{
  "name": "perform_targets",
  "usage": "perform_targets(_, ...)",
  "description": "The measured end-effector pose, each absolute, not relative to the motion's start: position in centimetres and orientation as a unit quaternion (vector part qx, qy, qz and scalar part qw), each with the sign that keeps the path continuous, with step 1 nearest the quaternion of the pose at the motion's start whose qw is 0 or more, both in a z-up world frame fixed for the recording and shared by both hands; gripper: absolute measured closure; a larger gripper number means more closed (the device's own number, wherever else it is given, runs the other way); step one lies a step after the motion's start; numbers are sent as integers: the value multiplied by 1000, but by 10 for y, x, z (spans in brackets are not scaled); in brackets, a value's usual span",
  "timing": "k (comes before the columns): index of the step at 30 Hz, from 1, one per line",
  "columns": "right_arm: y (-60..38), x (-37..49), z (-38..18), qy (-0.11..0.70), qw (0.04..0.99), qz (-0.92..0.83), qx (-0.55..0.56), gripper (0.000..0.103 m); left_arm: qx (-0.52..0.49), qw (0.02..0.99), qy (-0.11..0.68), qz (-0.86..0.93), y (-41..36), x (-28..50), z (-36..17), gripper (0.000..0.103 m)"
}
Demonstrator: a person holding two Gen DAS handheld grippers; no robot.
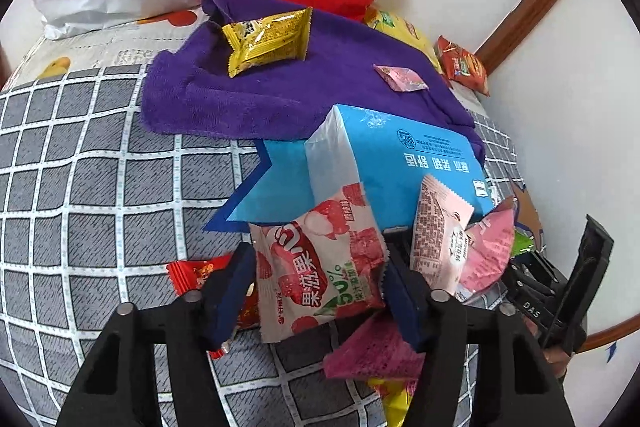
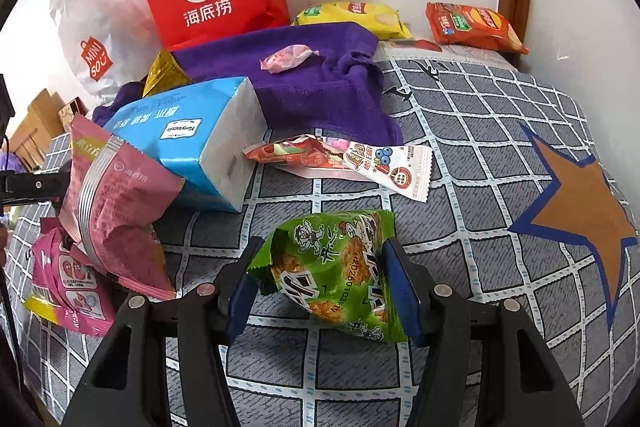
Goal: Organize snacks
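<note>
Your left gripper (image 1: 320, 287) has its blue pads pressed on a white-and-pink lychee snack packet (image 1: 320, 267), puffy and crinkled, printed with red fruit, lying at the foot of the blue tissue pack (image 1: 400, 163) on the grid-pattern bedspread (image 1: 80, 187). Your right gripper (image 2: 326, 283) pinches a green snack packet (image 2: 340, 267), glossy, cartoon-printed, its sides squeezed in, low over the bedspread in front of the tissue pack.
</note>
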State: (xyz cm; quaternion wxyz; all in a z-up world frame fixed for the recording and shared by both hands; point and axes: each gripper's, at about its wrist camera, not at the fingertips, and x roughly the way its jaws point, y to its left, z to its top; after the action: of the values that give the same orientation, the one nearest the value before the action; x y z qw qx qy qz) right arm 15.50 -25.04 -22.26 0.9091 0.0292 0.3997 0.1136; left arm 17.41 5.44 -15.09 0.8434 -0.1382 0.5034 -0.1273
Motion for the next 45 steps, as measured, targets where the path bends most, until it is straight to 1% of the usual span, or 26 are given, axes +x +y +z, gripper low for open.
perform_targets(3, -253, 154, -222, 400, 909, 113, 36, 44, -139, 847, 498, -123, 62, 166, -148, 48)
perform_targets(4, -255, 153, -221, 399, 909, 113, 41, 44, -139, 849, 496, -119, 65, 163, -147, 56)
perform_targets(8, -261, 152, -219, 401, 907, 113, 59, 45, -140, 851, 491, -120, 72, 155, -144, 58)
perform_targets(12, -263, 150, -218, 403, 906, 109, 64, 45, -136, 854, 488, -115, 76, 149, -147, 61)
perform_targets(24, -261, 142, -205, 396, 910, 104, 65, 45, -142, 867, 466, -106, 93, 127, -131, 62)
perform_targets(35, -253, 136, -185, 383, 916, 109, 51, 45, -151, 869, 456, -118, 97, 121, -128, 71)
perform_targets(36, -252, 136, -184, 383, 916, 109, 50, 45, -153, 869, 455, -118, 98, 120, -127, 77)
perform_targets(37, -251, 136, -184, 383, 916, 110, 49, 45, -156, 868, 456, -121, 100, 120, -126, 81)
perform_targets(45, -245, 135, -182, 382, 916, 114, 47, 45, -154, 867, 460, -116, 105, 116, -128, 81)
